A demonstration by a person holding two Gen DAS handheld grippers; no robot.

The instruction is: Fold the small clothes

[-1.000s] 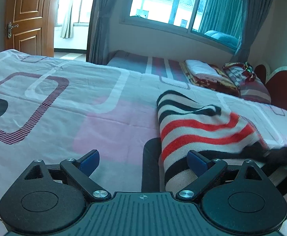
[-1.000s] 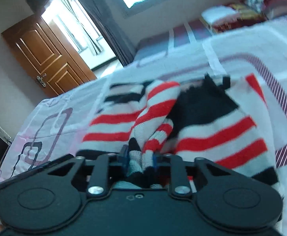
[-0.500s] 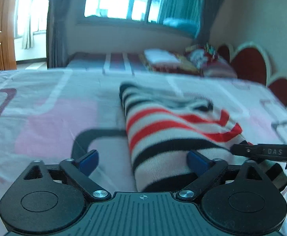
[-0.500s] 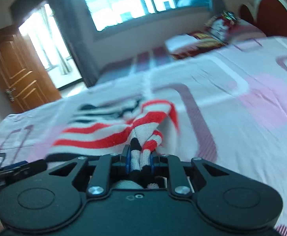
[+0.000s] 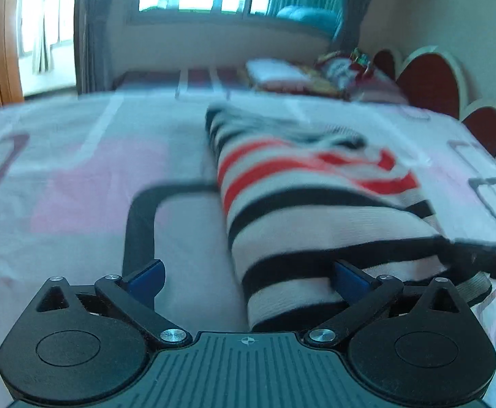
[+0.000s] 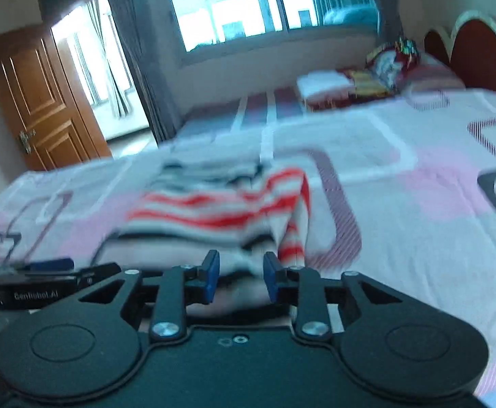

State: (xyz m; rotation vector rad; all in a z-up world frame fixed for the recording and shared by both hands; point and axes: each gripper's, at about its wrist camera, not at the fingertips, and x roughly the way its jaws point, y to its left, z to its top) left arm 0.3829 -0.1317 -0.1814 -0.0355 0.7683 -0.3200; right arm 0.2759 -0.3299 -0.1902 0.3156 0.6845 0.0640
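A small knit garment with red, black and white stripes (image 5: 302, 204) lies folded on the bed. My left gripper (image 5: 248, 277) is open, low over the sheet, with its right finger against the garment's near left edge. In the right wrist view the garment (image 6: 220, 210) lies just ahead of my right gripper (image 6: 237, 273), whose jaws stand partly apart with the cloth's near edge loose between them. The left gripper's body shows in the right wrist view (image 6: 44, 278) at the left; the right gripper's body shows in the left wrist view (image 5: 486, 255) at the right.
The bed sheet (image 5: 78, 187) is pink and white with dark rounded-rectangle prints. Folded blankets and pillows (image 6: 367, 78) lie at the far end by the red headboard (image 6: 479, 51). A wooden door (image 6: 40, 102) and a window are beyond the bed.
My right gripper was shut on the bunched garment edge and has opened, letting the cloth drop onto the folded pile. The left gripper has stayed open beside the garment.
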